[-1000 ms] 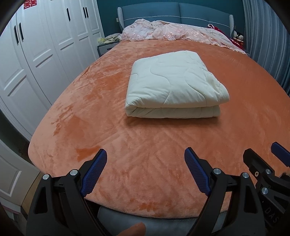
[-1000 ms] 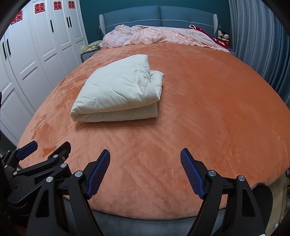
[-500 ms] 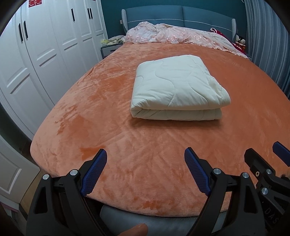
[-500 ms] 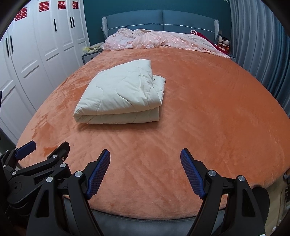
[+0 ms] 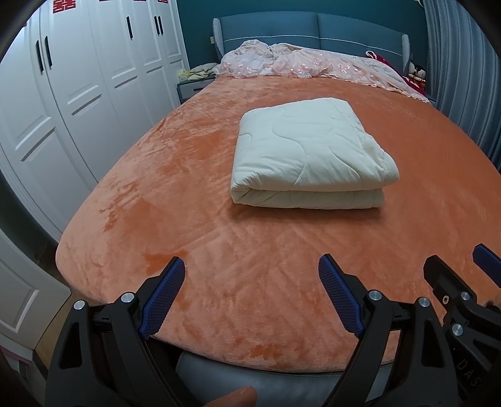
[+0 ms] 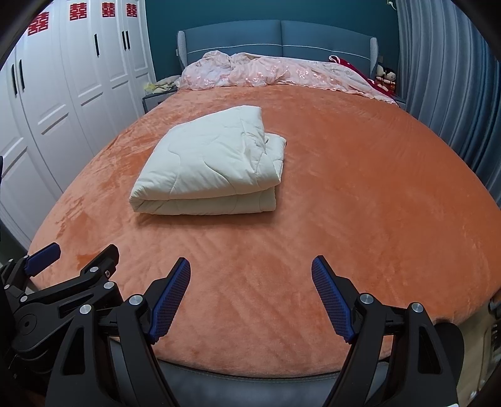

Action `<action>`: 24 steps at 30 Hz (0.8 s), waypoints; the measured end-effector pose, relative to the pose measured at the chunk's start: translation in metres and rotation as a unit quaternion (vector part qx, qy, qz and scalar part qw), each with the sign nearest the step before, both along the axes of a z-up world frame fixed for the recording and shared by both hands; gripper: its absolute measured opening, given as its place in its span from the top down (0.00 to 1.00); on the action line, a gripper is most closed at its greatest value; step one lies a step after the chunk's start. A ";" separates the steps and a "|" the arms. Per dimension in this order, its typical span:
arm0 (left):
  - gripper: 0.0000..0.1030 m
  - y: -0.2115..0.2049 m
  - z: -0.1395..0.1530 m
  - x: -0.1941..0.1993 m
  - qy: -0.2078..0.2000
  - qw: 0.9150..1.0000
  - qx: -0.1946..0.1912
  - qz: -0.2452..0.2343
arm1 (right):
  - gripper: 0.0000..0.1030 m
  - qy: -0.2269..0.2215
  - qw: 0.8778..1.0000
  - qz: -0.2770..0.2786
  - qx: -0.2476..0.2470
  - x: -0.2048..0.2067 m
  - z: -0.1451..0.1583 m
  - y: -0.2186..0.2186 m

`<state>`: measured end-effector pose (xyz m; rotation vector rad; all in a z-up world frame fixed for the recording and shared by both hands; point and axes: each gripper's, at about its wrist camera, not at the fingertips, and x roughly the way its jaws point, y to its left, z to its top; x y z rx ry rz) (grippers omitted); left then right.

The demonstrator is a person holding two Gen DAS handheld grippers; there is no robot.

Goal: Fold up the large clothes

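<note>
One wide bed [image 5: 219, 250] is filling most of what I am seeing, its orange plush cover [image 6: 360, 194] running flat out to rounded edges on the left, right and near side, with plenty of bare room around the folded piece. White wardrobe doors [image 5: 78, 94] are standing along the left of the bed, with only a narrow strip of floor between them, and blue curtains [image 6: 444, 78] are hanging close along the right edge. A blue padded headboard [image 6: 281, 34] is closing off the far end, with a rumpled pink coverlet [image 5: 307, 65] lying across the bed just in front of it.

The cream quilt [image 5: 307, 153] is sitting folded into a thick rectangle near the middle of the bed, slightly left of centre from the right view, well apart from both tools.

I am holding the left gripper [image 5: 250, 281] and the right gripper [image 6: 250, 281] side by side over the near edge, both tilted downward, jaws standing wide apart with nothing between them.

Red double-happiness characters [image 6: 77, 12] are showing on the upper wardrobe doors, and I am reading the letters "DAS" [image 5: 469, 374] on the neighbouring tool's black body
</note>
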<state>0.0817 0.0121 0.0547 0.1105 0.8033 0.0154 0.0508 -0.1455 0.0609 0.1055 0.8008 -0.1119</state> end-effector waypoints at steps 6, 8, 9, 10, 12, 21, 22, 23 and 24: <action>0.18 0.002 0.001 -0.001 -0.002 1.000 -0.002 0.002 | 0.25 -0.001 1.000 0.001 -0.002 -0.001 0.001 0.001; 0.18 0.002 0.001 0.000 -0.002 1.000 -0.001 0.002 | 0.25 0.000 1.000 0.001 -0.002 -0.001 0.001 0.002; 0.18 0.002 0.001 -0.001 -0.002 1.000 -0.001 0.002 | 0.25 -0.001 1.000 0.000 -0.001 -0.001 0.001 0.002; 0.18 0.002 0.001 -0.001 -0.003 1.000 -0.001 0.002 | 0.25 -0.001 1.000 0.000 -0.001 -0.001 0.001 0.002; 0.18 0.002 0.002 0.000 -0.003 1.000 -0.001 0.002 | 0.25 -0.001 1.000 0.000 -0.002 -0.001 0.001 0.002; 0.18 0.003 0.001 0.000 -0.003 1.000 -0.001 0.002 | 0.25 -0.001 1.000 0.000 -0.004 -0.002 0.002 0.002; 0.18 0.003 0.001 0.000 -0.002 1.000 -0.001 0.002 | 0.25 -0.001 1.000 0.000 -0.003 -0.001 0.001 0.001; 0.18 0.003 0.001 0.000 -0.003 1.000 -0.002 0.002 | 0.25 -0.001 1.000 0.000 -0.003 -0.001 0.001 0.001; 0.18 0.003 0.002 -0.001 -0.003 1.000 -0.002 0.002 | 0.25 -0.001 1.000 0.000 -0.003 -0.001 0.002 0.001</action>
